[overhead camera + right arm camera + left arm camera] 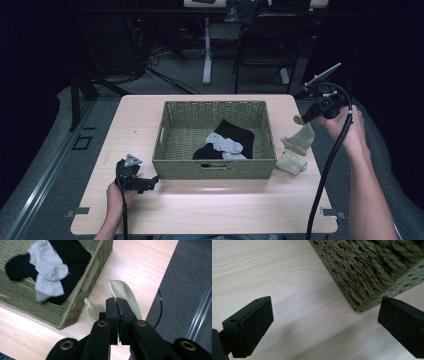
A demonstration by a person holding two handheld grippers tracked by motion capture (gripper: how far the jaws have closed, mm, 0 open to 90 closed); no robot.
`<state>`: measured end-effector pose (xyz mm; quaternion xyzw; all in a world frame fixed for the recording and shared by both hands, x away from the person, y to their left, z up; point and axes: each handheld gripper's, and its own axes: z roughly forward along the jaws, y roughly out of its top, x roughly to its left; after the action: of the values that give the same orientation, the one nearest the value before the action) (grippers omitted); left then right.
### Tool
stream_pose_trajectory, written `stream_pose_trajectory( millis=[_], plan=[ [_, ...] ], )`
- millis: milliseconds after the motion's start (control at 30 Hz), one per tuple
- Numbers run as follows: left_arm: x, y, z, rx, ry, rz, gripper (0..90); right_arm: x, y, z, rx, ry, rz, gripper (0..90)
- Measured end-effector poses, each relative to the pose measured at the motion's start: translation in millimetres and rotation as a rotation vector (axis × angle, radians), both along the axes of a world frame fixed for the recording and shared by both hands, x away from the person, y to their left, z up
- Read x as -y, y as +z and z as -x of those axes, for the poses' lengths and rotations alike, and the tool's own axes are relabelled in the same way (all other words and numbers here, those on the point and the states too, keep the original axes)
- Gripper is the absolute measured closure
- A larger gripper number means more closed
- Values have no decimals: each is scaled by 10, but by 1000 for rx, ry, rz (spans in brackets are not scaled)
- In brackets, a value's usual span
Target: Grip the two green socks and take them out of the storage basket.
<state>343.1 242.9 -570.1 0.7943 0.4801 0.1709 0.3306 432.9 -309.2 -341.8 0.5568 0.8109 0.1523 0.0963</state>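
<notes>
From above, my right gripper (303, 120) pinches the beige sock (299, 142), which hangs below my fingers just right of the basket (215, 168) — my left gripper (150, 181) rests at its near-left corner. Left gripper view: jaws apart, nothing between. Right gripper view: jaws clamped on the sock's top. One beige sock; grey and black socks in the basket — count unclear

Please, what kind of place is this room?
Probably a lab or workshop, not a home: a plain wooden table on grey carpet, desk legs and loose cables behind it, and a hand-held gripper trailing a cable.
</notes>
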Motion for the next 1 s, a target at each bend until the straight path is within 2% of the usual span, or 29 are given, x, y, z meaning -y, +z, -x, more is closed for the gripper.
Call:
stream_pose_trajectory(
  millis=[233,333,467,600,667,733,800,900,1000],
  plan=[
    [-1,2,1,0,-1,-4,1,64,-469,-28,-28,-21,-3,889],
    [-1,-2,0,0,2,-1,1,89,-677,-43,-40,-34,-23,889],
    [1,-1,1,0,1,-1,1,99,-982,-70,-77,-47,-23,889],
    [6,-6,1,4,3,-1,1,74,-1288,-79,-85,-74,-34,888],
    [5,-7,1,4,4,-1,1,82,-1408,-93,-113,-61,-25,887],
    [3,-7,2,4,5,0,1,69,-1536,-93,-114,-68,-40,886],
    [1,-4,6,4,6,0,2,50,-1638,-90,-122,-69,-24,885],
    [-3,1,5,-2,2,-2,1,44,-1728,-76,-119,-64,-43,863],
    [1,-3,5,3,3,0,1,52,-1706,-30,-87,-74,-63,690]
  ],
)
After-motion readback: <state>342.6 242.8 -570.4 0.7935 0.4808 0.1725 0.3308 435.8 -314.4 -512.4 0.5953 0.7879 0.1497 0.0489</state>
